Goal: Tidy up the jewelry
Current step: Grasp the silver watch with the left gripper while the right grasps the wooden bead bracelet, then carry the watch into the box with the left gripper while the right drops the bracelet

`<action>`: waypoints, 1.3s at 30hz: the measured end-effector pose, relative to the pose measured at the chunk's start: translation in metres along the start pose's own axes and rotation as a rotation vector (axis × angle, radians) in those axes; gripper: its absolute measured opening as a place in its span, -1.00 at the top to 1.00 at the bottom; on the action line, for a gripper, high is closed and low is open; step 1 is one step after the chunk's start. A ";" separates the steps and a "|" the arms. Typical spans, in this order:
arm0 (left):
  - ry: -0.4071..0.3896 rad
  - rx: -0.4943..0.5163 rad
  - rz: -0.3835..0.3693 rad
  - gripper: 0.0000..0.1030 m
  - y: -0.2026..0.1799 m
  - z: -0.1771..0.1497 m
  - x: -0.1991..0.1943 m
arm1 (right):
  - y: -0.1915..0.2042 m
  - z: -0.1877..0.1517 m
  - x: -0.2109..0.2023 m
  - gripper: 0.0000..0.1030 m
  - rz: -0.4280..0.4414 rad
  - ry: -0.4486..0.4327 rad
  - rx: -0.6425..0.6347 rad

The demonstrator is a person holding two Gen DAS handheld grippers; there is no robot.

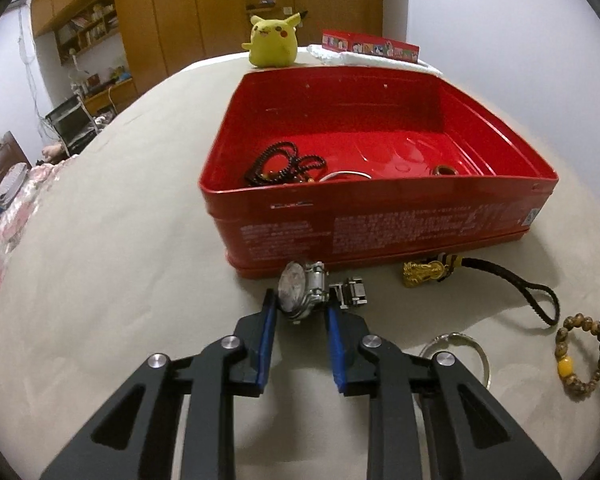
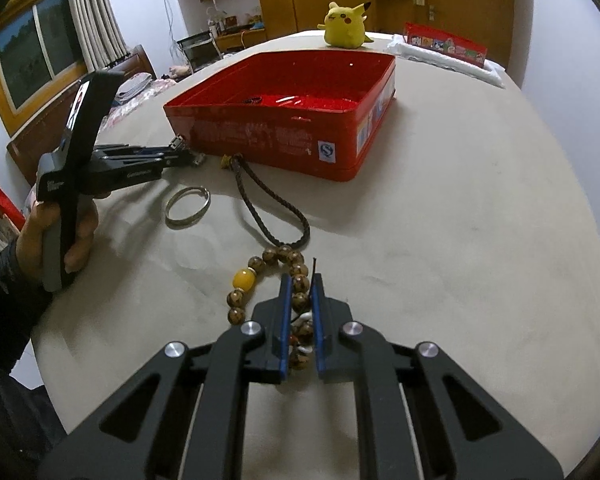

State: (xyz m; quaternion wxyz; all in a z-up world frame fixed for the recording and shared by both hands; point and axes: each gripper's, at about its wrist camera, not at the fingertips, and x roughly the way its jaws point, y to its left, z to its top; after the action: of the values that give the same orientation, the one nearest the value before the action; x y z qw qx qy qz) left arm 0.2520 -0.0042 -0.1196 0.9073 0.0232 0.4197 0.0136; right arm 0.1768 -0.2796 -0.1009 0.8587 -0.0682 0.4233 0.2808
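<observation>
L gripper (image 1: 300, 306), lower centre of L wrist view: blue pads closed narrow on the silver wristwatch (image 1: 300, 294), which stands on edge betw. the tips; left pad against the watch face, right pad at the case/band joint. Watch band link (image 1: 350, 290) sticks out right of the tips. Watch sits just in front of the near wall of the red tin (image 1: 380, 224), centre frame.

In R wrist view, the same gripper is at mid left, held in a person's hand (image 2: 66, 236) w/ dark sleeve, tips at the tin's near-left corner.

R gripper (image 2: 300, 288), lower centre of R wrist view: jaws nearly together, clamped on the brown bead bracelet (image 2: 260, 276); beads run betw. the pads, rest of the loop incl. a yellow bead (image 2: 244, 279) lies on the table to the left of the tips.

Tin interior, L wrist view: dark bead necklace (image 1: 284, 162) at near-left, a silver bangle (image 1: 346, 175) edge beside it, a brown ring (image 1: 444, 170) at near-right.

On the beige table (image 2: 460, 240) outside the tin: gold charm (image 1: 422, 274) w/ braided dark cord (image 2: 268, 208) just in front of the tin; silver bangle on table (image 2: 188, 206) left of the cord, apart from it.

Upper frame: yellow plush toy (image 1: 272, 42) behind the tin; red lid (image 1: 370, 46) on white cloth, upper right.
</observation>
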 end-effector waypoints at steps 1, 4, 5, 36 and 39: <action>-0.002 -0.002 -0.001 0.54 0.000 -0.001 -0.002 | 0.001 0.001 -0.002 0.85 0.001 -0.005 0.001; -0.011 -0.015 -0.011 0.54 0.003 -0.004 -0.011 | 0.002 0.005 -0.008 0.85 -0.004 -0.018 -0.002; -0.015 -0.017 -0.015 0.54 0.003 -0.005 -0.014 | 0.003 0.006 -0.010 0.85 -0.004 -0.022 -0.001; -0.164 0.007 -0.024 0.54 0.004 -0.011 -0.131 | 0.042 0.028 -0.071 0.85 -0.029 -0.136 -0.086; -0.174 0.010 -0.026 0.54 0.004 -0.012 -0.136 | 0.044 0.030 -0.073 0.85 -0.034 -0.141 -0.093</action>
State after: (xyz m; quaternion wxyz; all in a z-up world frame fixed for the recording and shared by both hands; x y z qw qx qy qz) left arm 0.1549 -0.0059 -0.0238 0.9402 0.0235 0.3398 -0.0021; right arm 0.1379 -0.2633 -0.0205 0.8869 -0.0954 0.3469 0.2898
